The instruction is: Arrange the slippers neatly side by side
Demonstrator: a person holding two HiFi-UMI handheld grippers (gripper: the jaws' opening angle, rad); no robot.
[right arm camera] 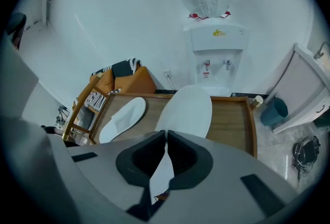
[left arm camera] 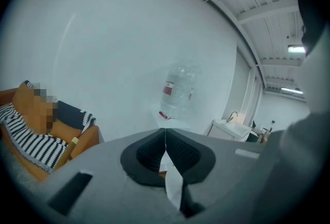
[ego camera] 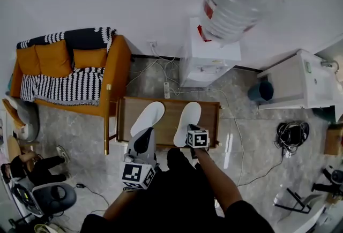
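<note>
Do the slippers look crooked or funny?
A little. On the wooden table, the left slipper slants more than the right slipper, with a gap between them, so they aren't neatly side by side yet. The left claw and right claw each pinch one by its near end.

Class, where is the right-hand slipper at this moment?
Head view: the right slipper lies on the wooden table, just right of the left slipper, its heel gripped by the right claw.

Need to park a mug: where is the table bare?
Widest: right end of the table, between right slipper and rim. Narrower: gap between the slippers; strip outside left slipper. Crowded: near edge, with left gripper and right gripper.
</note>
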